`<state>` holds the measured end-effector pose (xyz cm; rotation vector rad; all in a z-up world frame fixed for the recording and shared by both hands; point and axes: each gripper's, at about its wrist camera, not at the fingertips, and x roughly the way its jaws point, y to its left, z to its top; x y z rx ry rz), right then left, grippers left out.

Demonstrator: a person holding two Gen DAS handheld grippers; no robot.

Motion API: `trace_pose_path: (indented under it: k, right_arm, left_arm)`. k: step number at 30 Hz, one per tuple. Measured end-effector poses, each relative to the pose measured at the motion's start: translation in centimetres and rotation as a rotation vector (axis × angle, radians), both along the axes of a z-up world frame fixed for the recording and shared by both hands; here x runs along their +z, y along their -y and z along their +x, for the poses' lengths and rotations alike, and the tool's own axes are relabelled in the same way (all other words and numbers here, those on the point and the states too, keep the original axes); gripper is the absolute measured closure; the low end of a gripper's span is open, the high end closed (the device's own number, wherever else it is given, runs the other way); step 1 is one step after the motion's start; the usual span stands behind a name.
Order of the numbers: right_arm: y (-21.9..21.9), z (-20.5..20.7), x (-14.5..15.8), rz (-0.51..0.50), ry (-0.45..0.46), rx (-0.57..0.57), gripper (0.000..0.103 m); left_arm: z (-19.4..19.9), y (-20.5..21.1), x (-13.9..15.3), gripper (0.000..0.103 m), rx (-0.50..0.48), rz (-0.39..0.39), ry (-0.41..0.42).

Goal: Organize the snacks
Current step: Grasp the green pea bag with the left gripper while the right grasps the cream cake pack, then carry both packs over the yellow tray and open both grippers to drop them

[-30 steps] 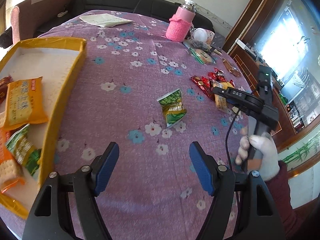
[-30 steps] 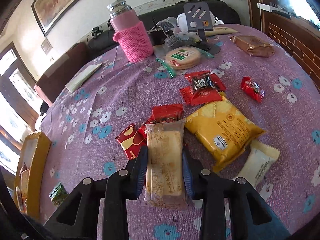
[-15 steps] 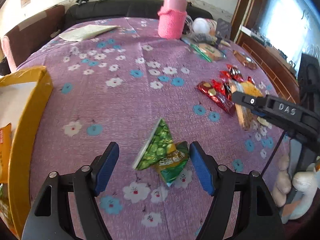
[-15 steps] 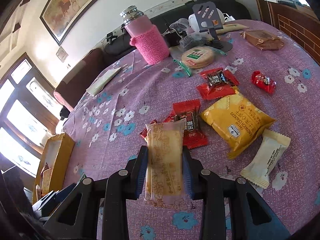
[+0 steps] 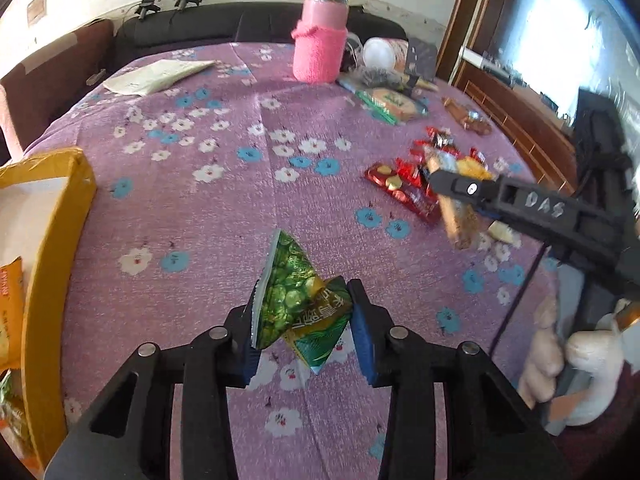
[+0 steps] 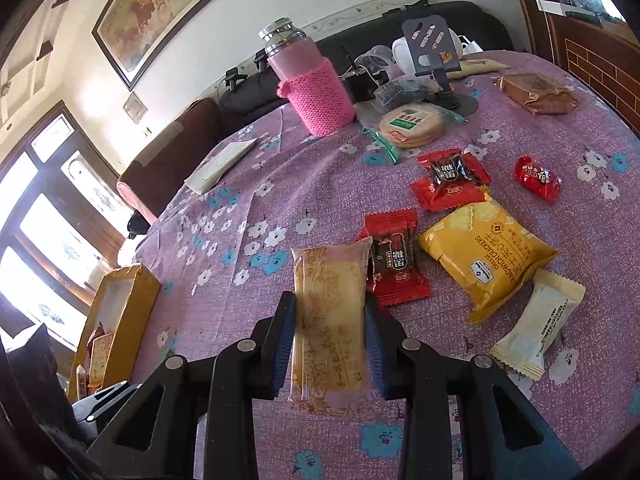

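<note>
My left gripper (image 5: 304, 320) is shut on two green snack packets (image 5: 298, 306) low over the purple flowered tablecloth. My right gripper (image 6: 330, 340) is shut on a long pale biscuit packet (image 6: 330, 320) and holds it above the table; it also shows in the left wrist view (image 5: 456, 216). The yellow cardboard box (image 5: 60, 216) with several snack packs inside is at the left, and it shows in the right wrist view (image 6: 124, 312). Loose snacks lie ahead of the right gripper: a yellow cracker pack (image 6: 486, 250), red candy packets (image 6: 394, 260) and a cream packet (image 6: 536, 328).
A pink knit-covered flask (image 6: 312, 88) stands at the far side with a round cracker pack (image 6: 412, 126), a phone stand (image 6: 434, 40) and a brown wrapped cake (image 6: 538, 92). A folded paper (image 5: 156, 76) lies far left. A sofa runs behind the table.
My left gripper moved forward over the green packets and shut on them. My right gripper lifted the biscuit packet up and back from the snack pile.
</note>
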<state>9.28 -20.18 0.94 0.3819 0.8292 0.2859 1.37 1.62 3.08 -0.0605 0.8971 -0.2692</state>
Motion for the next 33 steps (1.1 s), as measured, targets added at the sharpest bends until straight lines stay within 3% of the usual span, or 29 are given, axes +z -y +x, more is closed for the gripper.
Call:
trace_pose_path:
  k: [4, 11, 20, 26, 33]
  right_arm:
    - [-0.5, -0.3, 0.4, -0.001, 0.025, 0.017, 0.069]
    - [-2.9, -1.1, 1.4, 0.015, 0.035, 0.054, 0.069]
    - [-15.2, -3.3, 5.4, 0.043, 0.022, 0.318, 0.070]
    - [-24.8, -3.8, 6.2, 0.014, -0.009, 0.473, 0.070]
    - [-32.7, -2.8, 4.2, -0.068, -0.067, 0.543, 0.070]
  left_arm:
    - [-2.4, -2.6, 2.6, 0.067, 0.042, -0.044, 0.051]
    - [-6.3, -11.9, 5.4, 0.067, 0.217, -0.086, 0.099]
    - [-9.2, -23.8, 3.3, 0.067, 0.477, -0.153, 0.072]
    - [-8.9, -26.2, 1.5, 0.066, 0.503, -0.188, 0.042]
    - [-7.7, -27.4, 0.3, 0.066, 0.485, -0.215, 0.019]
